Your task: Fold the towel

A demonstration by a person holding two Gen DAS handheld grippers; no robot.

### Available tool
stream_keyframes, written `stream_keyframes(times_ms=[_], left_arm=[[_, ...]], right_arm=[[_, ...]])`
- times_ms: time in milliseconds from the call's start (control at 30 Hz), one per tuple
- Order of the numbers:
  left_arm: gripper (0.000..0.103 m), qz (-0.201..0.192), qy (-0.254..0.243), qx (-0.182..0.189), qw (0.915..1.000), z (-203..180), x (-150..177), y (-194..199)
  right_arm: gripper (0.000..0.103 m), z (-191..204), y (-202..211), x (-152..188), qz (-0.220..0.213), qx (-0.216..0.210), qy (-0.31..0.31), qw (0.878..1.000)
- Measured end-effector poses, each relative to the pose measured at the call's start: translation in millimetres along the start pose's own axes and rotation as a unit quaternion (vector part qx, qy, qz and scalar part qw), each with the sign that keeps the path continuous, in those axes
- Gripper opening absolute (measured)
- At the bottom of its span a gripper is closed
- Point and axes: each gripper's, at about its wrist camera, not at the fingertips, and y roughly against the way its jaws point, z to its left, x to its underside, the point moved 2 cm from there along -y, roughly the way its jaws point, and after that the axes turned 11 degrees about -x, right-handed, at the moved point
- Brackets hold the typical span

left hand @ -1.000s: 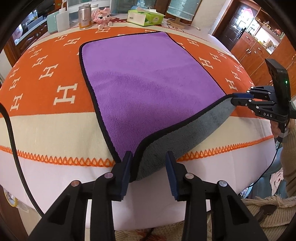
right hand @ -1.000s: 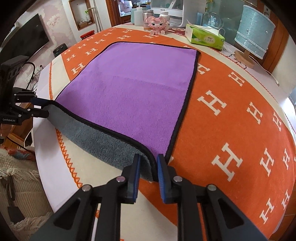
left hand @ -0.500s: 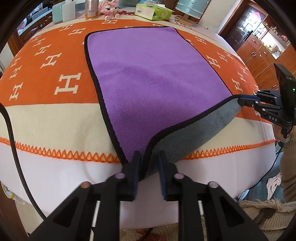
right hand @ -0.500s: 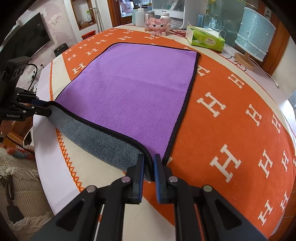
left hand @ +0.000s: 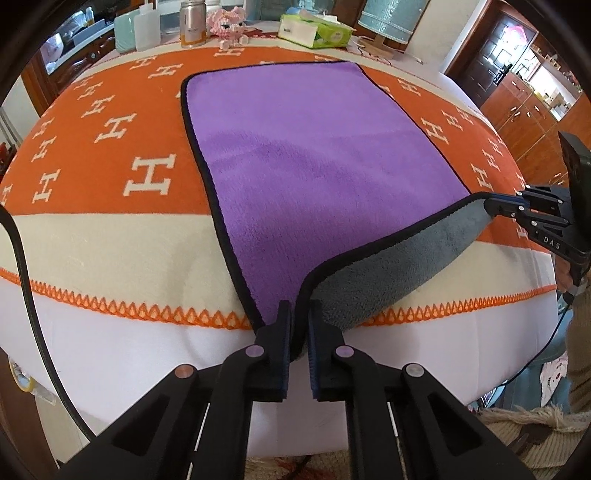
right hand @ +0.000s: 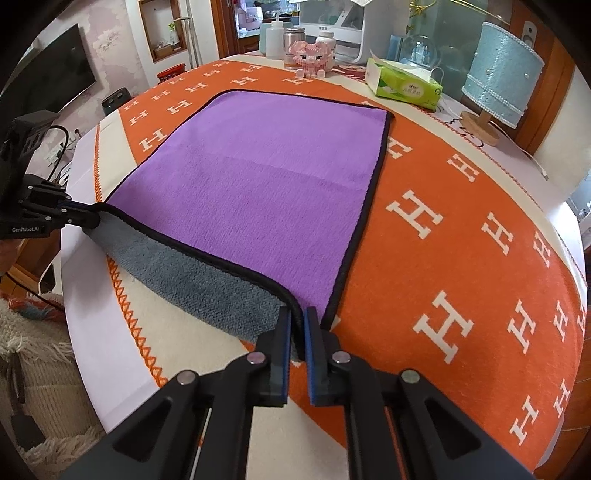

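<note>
Left wrist view: tissue box [left hand: 314, 31], pig toy [left hand: 227, 22], bottles beyond towel [left hand: 314, 155], none on it. Towel's long axis runs away across blanket [left hand: 110, 166]. Left gripper [left hand: 298, 325] and right gripper [right hand: 296, 328] each pinch a lifted near corner.

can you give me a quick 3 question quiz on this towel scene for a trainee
1. True or false: the left gripper and the right gripper each pinch a near corner of the towel.
2. What colour is the towel's lifted underside?
3. Which sits nearest the lamp: A) pink toy pig B) tissue box C) white bottle?

Key: 1 true; 2 grey; 3 B.
</note>
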Motion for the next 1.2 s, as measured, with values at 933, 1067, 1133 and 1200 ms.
stream_keyframes(times_ms=[933, 1067, 1133, 1200], left_arm=[[0.005, -0.109, 0.046, -0.094, 0.9885, 55.6, -157.5, 20.9], [0.005, -0.102, 0.062, -0.106, 0.9871, 68.1, -178.7, 2.2], [0.005, -0.1, 0.067, -0.113, 0.9862, 72.7, -187.4, -6.6], [0.005, -0.097, 0.072, -0.118, 0.9857, 76.5, -194.3, -15.3]], right_arm=[[0.005, -38.4, 1.2, -149.8, -0.114, 0.15, -0.084, 0.978], [0.005, -48.3, -15.2, -173.9, -0.11, 0.165, -0.086, 0.976], [0.005, -51.8, -23.6, -184.4, -0.107, 0.172, -0.085, 0.976], [0.005, -54.6, -31.5, -193.4, -0.106, 0.179, -0.084, 0.974]])
